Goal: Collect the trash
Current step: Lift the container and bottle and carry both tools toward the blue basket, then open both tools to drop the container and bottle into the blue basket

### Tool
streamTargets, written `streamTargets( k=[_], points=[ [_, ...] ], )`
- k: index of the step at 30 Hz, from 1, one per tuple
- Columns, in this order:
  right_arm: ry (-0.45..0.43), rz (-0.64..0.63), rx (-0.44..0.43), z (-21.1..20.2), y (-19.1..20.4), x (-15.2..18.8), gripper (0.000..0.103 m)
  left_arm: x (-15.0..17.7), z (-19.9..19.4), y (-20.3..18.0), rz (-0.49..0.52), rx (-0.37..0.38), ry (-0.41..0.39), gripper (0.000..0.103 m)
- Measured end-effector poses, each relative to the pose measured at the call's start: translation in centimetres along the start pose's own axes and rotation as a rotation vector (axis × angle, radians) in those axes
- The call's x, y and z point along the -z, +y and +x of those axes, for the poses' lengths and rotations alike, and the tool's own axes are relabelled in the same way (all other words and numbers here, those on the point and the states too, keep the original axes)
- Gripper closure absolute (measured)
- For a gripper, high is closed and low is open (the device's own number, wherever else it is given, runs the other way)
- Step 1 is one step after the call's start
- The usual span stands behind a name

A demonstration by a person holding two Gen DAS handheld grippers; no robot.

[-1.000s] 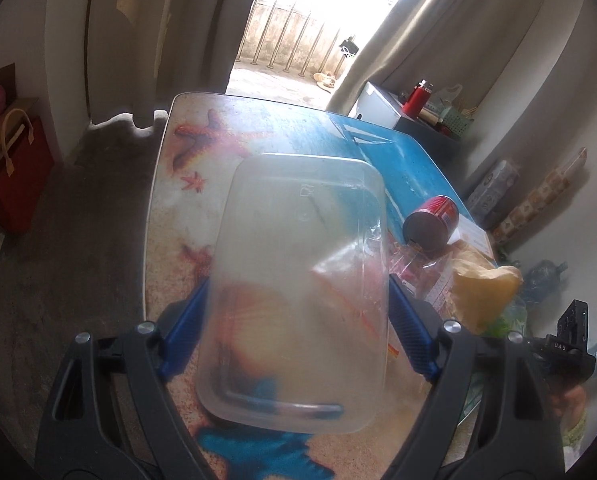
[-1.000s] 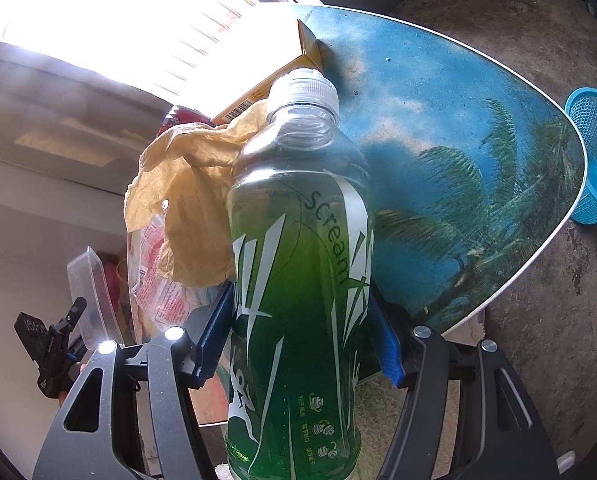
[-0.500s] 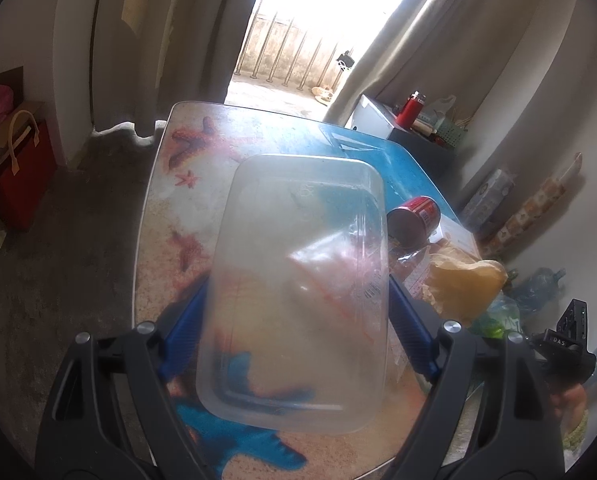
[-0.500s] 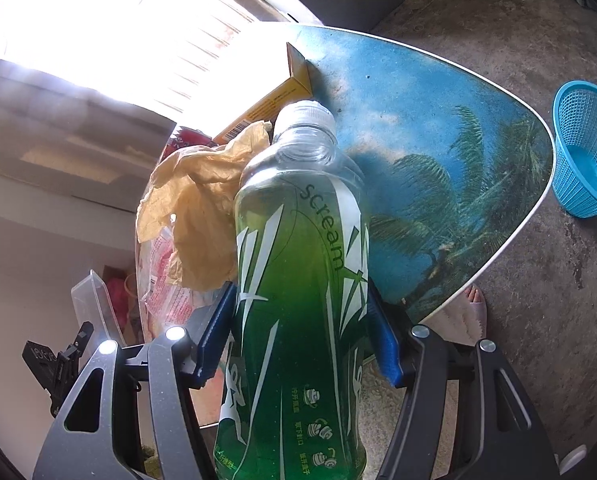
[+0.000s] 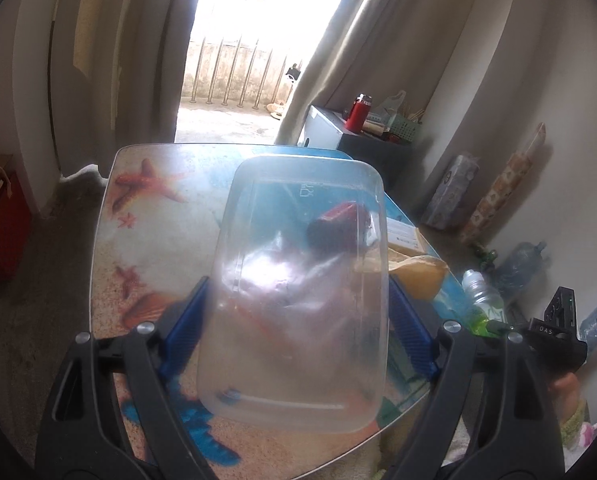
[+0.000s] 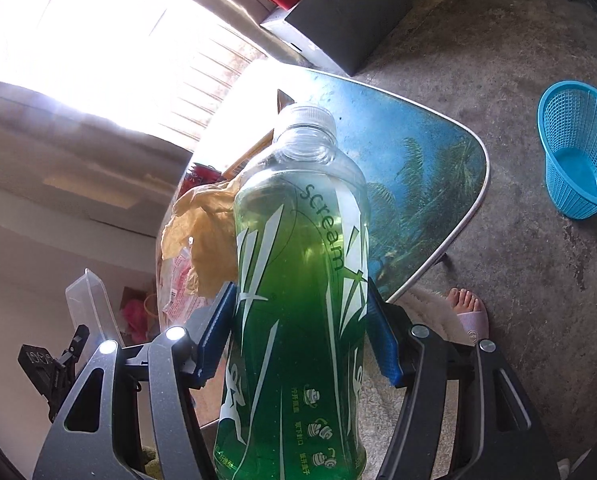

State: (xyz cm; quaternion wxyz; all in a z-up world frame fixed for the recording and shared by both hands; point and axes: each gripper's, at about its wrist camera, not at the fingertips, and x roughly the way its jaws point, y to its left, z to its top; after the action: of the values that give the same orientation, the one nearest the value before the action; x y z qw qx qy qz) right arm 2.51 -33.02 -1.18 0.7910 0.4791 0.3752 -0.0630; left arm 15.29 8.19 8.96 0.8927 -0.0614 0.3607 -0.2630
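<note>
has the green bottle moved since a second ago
Yes. The green bottle, gripped by the right gripper, has swung toward the blue basket, which sits deeper in frame, and off the table edge.

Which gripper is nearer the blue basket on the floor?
Right. The right gripper, clamped on the green bottle, faces the blue basket across bare floor. The left gripper, holding the clear container, is on its far side.

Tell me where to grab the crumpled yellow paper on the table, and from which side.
Grip the crumpled yellow paper at its raised upper folds, coming from above: it lies loosely heaped on the table, with wrappers crowding its near side.
</note>
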Motion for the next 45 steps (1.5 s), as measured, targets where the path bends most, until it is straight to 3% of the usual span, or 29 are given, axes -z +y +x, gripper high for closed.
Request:
streamTargets(
  k=[5,11,18,21,27,32,38,45],
  points=[
    [-0.082,0.034,-0.002,-3.8,-3.0,-0.3,0.043,-0.9,1.2,-6.2,0.104,0.108,0.011,0.023],
    [-0.202,0.111,0.065,-9.7,-8.9,-0.2,0.043,-0.9,5.0,-16.2,0.239,0.280,0.067,0.023],
    [-0.294,0.232,0.176,-15.5,-17.0,-0.3,0.043,1.9,12.3,-29.6,0.365,0.475,0.234,0.023],
    [-0.313,0.283,0.206,-16.7,-20.3,-0.6,0.043,3.9,16.3,-35.0,0.395,0.520,0.328,0.023],
    [-0.284,0.380,0.222,-15.8,-26.8,-2.5,0.043,9.3,25.5,-44.8,0.481,0.469,0.499,0.023],
    [-0.229,0.458,0.199,-12.9,-32.3,-5.5,0.043,14.2,34.0,-49.2,0.516,0.389,0.632,0.023],
    [-0.160,0.499,0.230,-8.6,-37.3,-10.0,0.043,18.2,43.0,-52.0,0.524,0.307,0.735,0.022],
    [-0.131,0.553,0.285,-4.0,-42.5,-14.6,0.042,18.9,48.2,-51.6,0.465,0.239,0.737,0.019]
  ],
)
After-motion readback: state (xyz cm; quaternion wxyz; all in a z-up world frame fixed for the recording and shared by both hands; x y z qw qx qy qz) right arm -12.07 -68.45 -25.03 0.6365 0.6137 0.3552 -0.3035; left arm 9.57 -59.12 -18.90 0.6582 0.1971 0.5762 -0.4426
